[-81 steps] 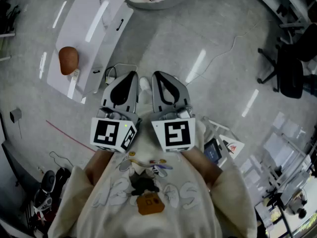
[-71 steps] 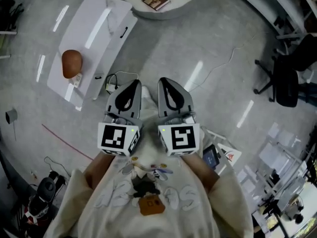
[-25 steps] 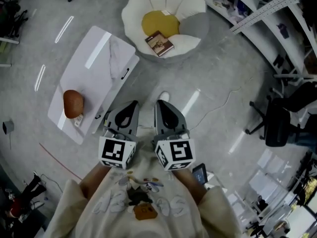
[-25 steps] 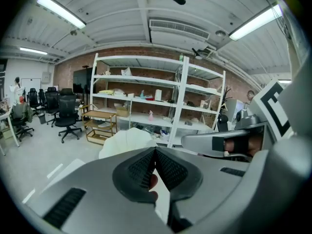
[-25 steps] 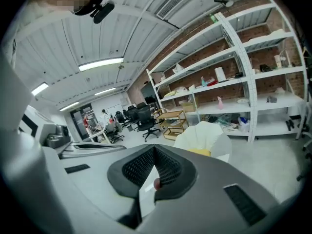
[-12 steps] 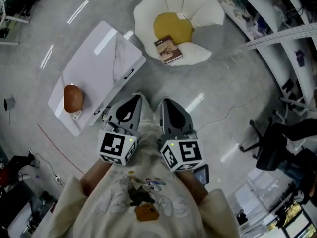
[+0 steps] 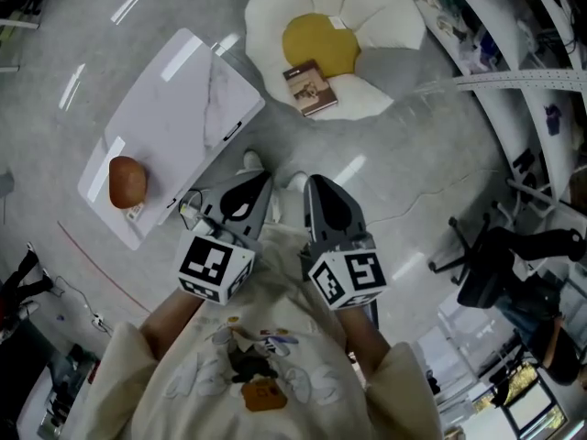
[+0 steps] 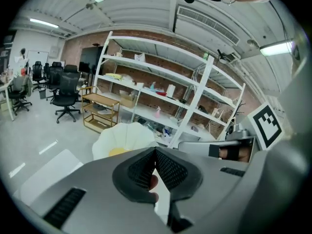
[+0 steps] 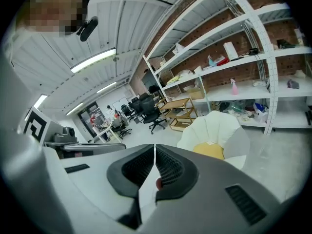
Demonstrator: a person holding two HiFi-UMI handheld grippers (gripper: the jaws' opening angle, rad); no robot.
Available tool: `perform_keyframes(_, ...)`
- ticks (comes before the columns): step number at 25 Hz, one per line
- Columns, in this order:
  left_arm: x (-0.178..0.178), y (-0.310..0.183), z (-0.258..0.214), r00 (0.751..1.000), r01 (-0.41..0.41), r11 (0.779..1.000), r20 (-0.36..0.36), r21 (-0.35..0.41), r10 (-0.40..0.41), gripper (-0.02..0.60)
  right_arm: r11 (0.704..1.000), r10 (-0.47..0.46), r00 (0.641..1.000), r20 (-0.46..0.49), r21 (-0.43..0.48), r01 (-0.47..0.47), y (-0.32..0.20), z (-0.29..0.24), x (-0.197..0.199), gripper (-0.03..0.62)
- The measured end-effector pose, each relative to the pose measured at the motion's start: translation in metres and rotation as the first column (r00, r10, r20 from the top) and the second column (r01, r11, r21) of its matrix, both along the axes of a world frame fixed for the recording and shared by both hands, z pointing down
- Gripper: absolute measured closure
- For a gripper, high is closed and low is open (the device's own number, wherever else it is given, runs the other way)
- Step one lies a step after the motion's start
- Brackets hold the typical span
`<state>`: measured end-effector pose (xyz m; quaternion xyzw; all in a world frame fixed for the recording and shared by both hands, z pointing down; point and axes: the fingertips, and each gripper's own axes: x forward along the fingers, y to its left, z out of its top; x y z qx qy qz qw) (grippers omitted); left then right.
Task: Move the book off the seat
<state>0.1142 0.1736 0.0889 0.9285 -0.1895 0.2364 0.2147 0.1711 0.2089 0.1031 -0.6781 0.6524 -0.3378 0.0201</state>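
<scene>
Head view has us looking down on both tongs, held side by side close to our chest above the grey floor point(image 7: 413, 154). The left tongs point(image 7: 263, 178) have their jaws pressed together on nothing, and the right tongs point(image 7: 312, 181) are closed and empty too; each gripper view shows its jaw tips meeting. The book point(image 7: 310, 88) lies flat on the white petal-shaped seat point(image 7: 385, 16), at the near edge of its yellow cushion point(image 7: 316, 39), well apart from both tongs. Left of the seat stands a low white tabletop point(image 7: 174, 108) with a brown rounded thing point(image 7: 127, 181) on its near end. Both gripper views look past the jaws to the seat, with long shelves point(image 8: 161, 94) behind it.
</scene>
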Motion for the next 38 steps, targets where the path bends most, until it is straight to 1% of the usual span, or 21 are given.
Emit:
perform_keyframes(3, 0.001, -0.019, 0.000, 1.000, -0.012, 1.000, -0.028, -0.025, 0.011, 0.581, 0.999, -0.028, 1.000, -0.006, -0.036, 0.028, -0.019, 0.008, 0.005, 0.583)
perform_keyframes(6, 0.008, -0.033, -0.002, 0.999, -0.022, 1.000, -0.038, -0.022, 0.021, 0.581, 0.998, -0.021, 1.000, -0.003, -0.066, 0.020, -0.035, 0.016, 0.020, 0.583)
perform_keyframes(10, 0.023, -0.049, 0.003, 0.999, 0.021, 0.999, -0.043, -0.034, -0.022, 0.581, 0.994, -0.045, 0.999, 0.001, -0.103, 0.045, -0.055, 0.030, 0.047, 0.582)
perform_keyframes(13, 0.043, -0.061, 0.023, 0.997, 0.069, 0.995, -0.019, -0.068, -0.070, 0.581, 0.985, -0.103, 0.995, -0.014, -0.142, 0.100, -0.072, 0.051, 0.075, 0.578)
perform_keyframes(14, 0.049, -0.065, 0.033, 0.996, 0.086, 0.992, -0.004, -0.093, -0.087, 0.581, 0.978, -0.132, 0.991, -0.009, -0.165, 0.129, -0.077, 0.063, 0.083, 0.561)
perform_keyframes(16, 0.064, -0.076, 0.050, 0.993, 0.116, 0.985, 0.019, -0.127, -0.114, 0.581, 0.960, -0.187, 0.982, 0.027, -0.207, 0.189, -0.090, 0.088, 0.097, 0.504)
perform_keyframes(19, 0.087, -0.094, 0.067, 0.988, 0.152, 0.980, 0.040, -0.132, -0.148, 0.581, 0.931, -0.265, 0.962, 0.059, -0.243, 0.271, -0.111, 0.106, 0.118, 0.496)
perform_keyframes(21, 0.099, -0.103, 0.081, 0.984, 0.176, 0.972, 0.048, -0.153, -0.171, 0.581, 0.911, -0.316, 0.946, 0.071, -0.255, 0.323, -0.125, 0.115, 0.129, 0.486)
perform_keyframes(25, 0.116, -0.119, 0.119, 0.978, 0.202, 0.962, 0.079, -0.183, -0.190, 0.581, 0.872, -0.380, 0.918, 0.109, -0.290, 0.395, -0.149, 0.154, 0.148, 0.469)
perform_keyframes(28, 0.123, -0.128, 0.150, 0.970, 0.236, 0.951, 0.109, -0.198, -0.218, 0.581, 0.849, -0.411, 0.904, 0.117, -0.311, 0.427, -0.158, 0.188, 0.159, 0.458)
perform_keyframes(33, 0.131, -0.134, 0.199, 0.960, 0.260, 0.941, 0.159, -0.216, -0.229, 0.581, 0.823, -0.426, 0.893, 0.142, -0.349, 0.448, -0.164, 0.248, 0.170, 0.432)
perform_keyframes(35, 0.134, -0.136, 0.217, 0.954, 0.281, 0.928, 0.172, -0.244, -0.244, 0.581, 0.811, -0.432, 0.889, 0.152, -0.366, 0.457, -0.166, 0.271, 0.174, 0.427)
perform_keyframes(38, 0.139, -0.143, 0.245, 0.940, 0.334, 0.898, 0.176, -0.287, -0.294, 0.581, 0.797, -0.434, 0.885, 0.169, -0.385, 0.464, -0.175, 0.308, 0.181, 0.416)
